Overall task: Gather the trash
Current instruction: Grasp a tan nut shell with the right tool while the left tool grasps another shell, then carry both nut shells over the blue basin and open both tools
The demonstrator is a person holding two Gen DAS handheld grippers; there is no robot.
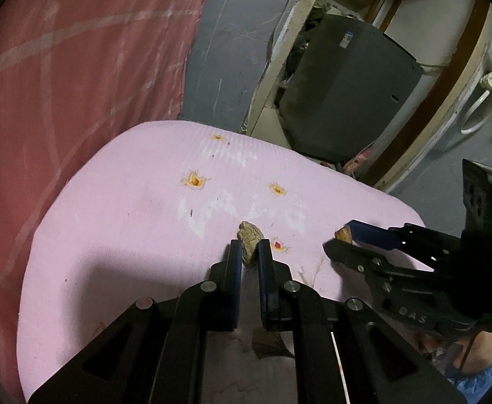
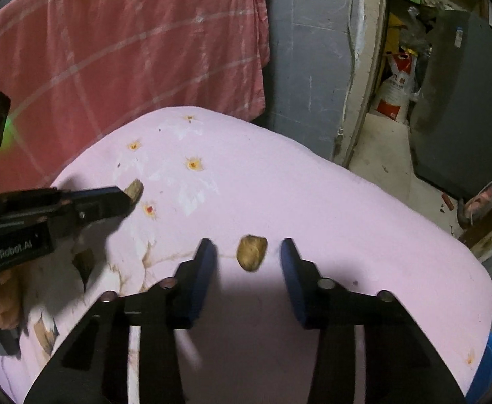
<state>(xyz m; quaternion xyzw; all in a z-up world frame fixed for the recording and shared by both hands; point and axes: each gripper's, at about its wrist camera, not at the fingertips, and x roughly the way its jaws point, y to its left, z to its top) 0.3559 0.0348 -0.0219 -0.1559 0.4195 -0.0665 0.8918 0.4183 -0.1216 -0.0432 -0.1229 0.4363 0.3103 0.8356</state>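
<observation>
Finds the left gripper (image 1: 249, 248) clenched on a wrinkled tan shell piece (image 1: 250, 235), over the middle of the pink flowered sheet (image 1: 128, 219). Catches, from the right wrist only, the right gripper (image 2: 247, 245) released, with its pads clear on both sides of a brown shell piece (image 2: 251, 252) on the sheet's near part. Hides those gaps in the left wrist view, placing that piece merely at the tips. Adds, far right through a doorway, a red-and-white sack (image 2: 396, 91).
</observation>
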